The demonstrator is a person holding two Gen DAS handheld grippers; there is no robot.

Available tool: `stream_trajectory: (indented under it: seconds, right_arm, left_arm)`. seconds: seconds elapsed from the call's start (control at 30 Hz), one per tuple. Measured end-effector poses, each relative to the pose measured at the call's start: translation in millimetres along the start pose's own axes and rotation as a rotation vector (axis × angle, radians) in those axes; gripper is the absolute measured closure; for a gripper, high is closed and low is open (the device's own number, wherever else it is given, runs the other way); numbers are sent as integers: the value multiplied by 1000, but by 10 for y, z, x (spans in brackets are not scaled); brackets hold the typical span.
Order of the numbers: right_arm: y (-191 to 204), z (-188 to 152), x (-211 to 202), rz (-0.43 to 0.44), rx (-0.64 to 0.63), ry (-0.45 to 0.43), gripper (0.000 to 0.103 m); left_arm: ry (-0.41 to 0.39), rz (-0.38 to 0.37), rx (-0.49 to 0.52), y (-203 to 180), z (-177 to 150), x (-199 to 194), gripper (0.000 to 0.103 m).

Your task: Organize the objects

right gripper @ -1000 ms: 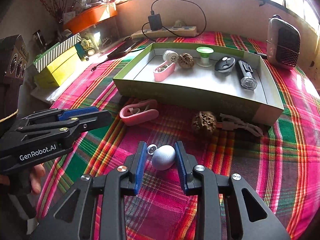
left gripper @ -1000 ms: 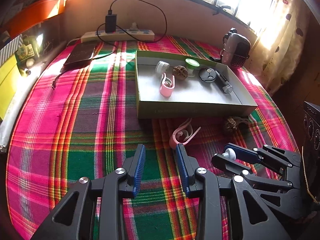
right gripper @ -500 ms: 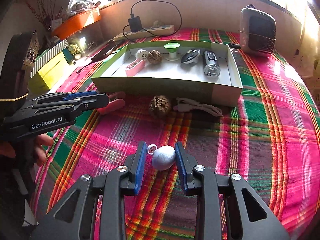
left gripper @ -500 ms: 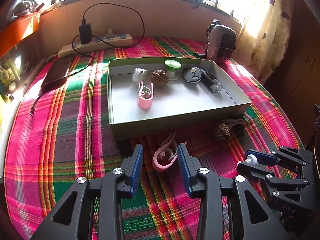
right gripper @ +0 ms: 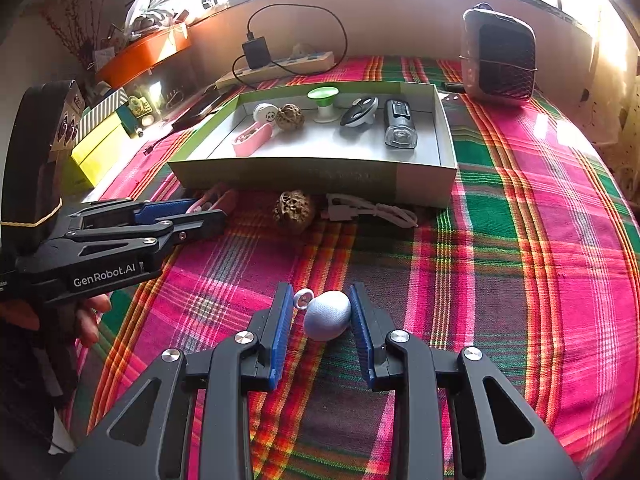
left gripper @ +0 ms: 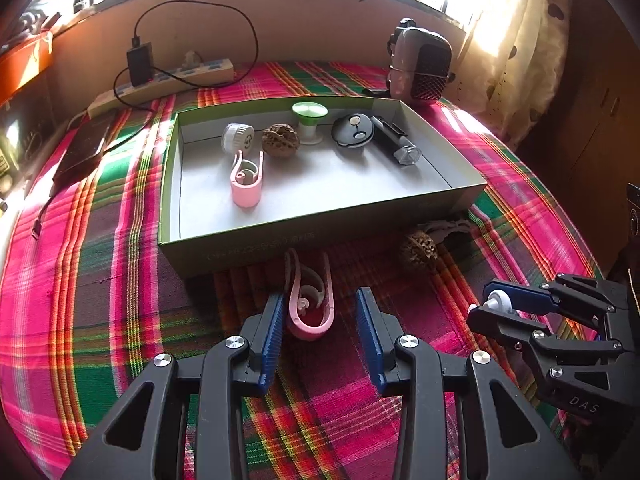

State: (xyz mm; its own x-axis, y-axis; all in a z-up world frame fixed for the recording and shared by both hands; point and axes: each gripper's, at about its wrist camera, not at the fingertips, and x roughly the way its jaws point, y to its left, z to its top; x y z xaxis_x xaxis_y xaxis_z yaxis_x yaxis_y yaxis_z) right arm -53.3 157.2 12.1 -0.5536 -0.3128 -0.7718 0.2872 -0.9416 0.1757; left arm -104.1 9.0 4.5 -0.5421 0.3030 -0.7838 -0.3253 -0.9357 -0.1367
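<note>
1. Sunlit windows run behind a table covered in a pink, green and red plaid cloth point(left gripper: 120, 280); a shallow green box point(left gripper: 320, 236) sits in the middle of it.
2. Inside the box lie a pink clip, a white cap, a walnut-like shell, a green-topped spool, a dark key fob and a small torch.
3. Outside the box, just in front of its near wall, lie a second pink clip point(left gripper: 309, 300), a second walnut shell point(left gripper: 418, 249) and a white cable point(right gripper: 372, 210).
4. Compared with a second ago, the left gripper point(left gripper: 322, 320) has moved forward. The loose pink clip, then ahead of its fingertips, now sits between its fingers.
5. Its jaws are spread wide. The closed end of the clip lies beside the left pad; whether it touches is unclear. The right pad stands well apart, so nothing is gripped yet.
6. The right gripper point(right gripper: 322, 316) has kept its hold throughout: its jaws are closed partway on a pale blue egg-shaped object point(right gripper: 327, 315) with a small metal ring, lifted above the cloth, well short of the box.
7. Judgement: the left side is lined up to close on the clip, and the right side is ready to carry its object to the box. Two more loose items would then remain.
</note>
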Motion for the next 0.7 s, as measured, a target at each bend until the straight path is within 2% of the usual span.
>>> stream_trajectory:
  seconds: [0.2,0.7]
  right_arm:
    - [2,4,3,-2,-3,0,73]
    - [8,-4,4,-8,-10,-6,73]
  left_arm:
    - [-1,38,-18,4,39,28,69]
    - [-20,75,-28,-17,30,39,69]
